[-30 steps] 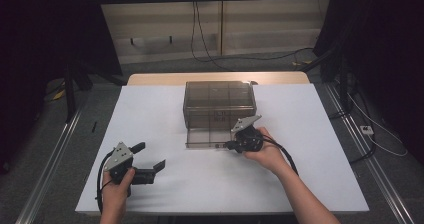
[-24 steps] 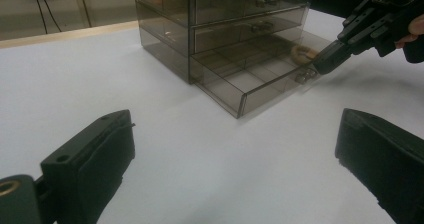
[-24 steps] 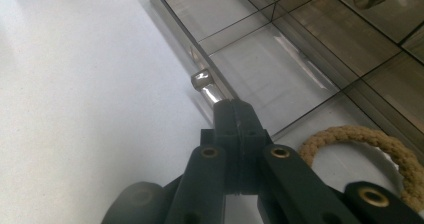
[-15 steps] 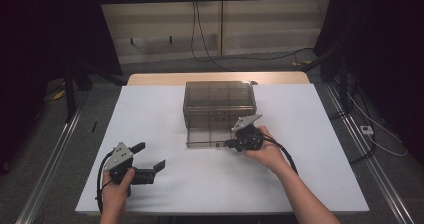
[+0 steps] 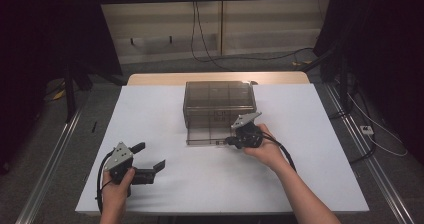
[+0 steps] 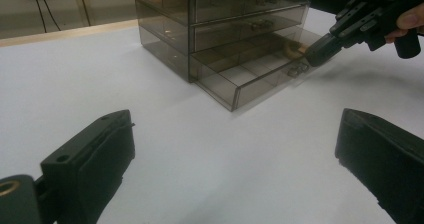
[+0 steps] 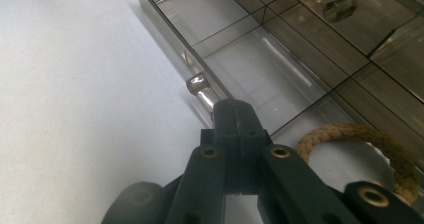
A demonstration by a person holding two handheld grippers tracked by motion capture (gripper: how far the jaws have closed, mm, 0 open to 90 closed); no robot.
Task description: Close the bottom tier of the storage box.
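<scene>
A white table (image 5: 310, 134) carries a smoky, see-through plastic chest of small drawers (image 5: 219, 101) near its middle, toward the far side. The chest's bottom drawer (image 5: 207, 134) is pulled out toward the person. It is split into compartments, and a ring of pale, braided rope (image 7: 372, 154) lies in one compartment at the near right end of the drawer.

The right tool (image 5: 234, 140) is held in the person's right hand (image 5: 265, 149) at the drawer's front edge. Its two black jaws are pressed together on the small silvery bar handle (image 7: 200, 90) on the drawer front; in the right gripper view one end of the handle sticks out beyond the jaw tips. In the left gripper view the same tool (image 6: 320, 51) shows farther off, its tip at the drawer's front corner.

The left tool (image 5: 149, 159) is held in the person's left hand (image 5: 116, 186) low over the near left part of the table, well apart from the chest. Its jaws stand wide apart, with only bare table between them.
</scene>
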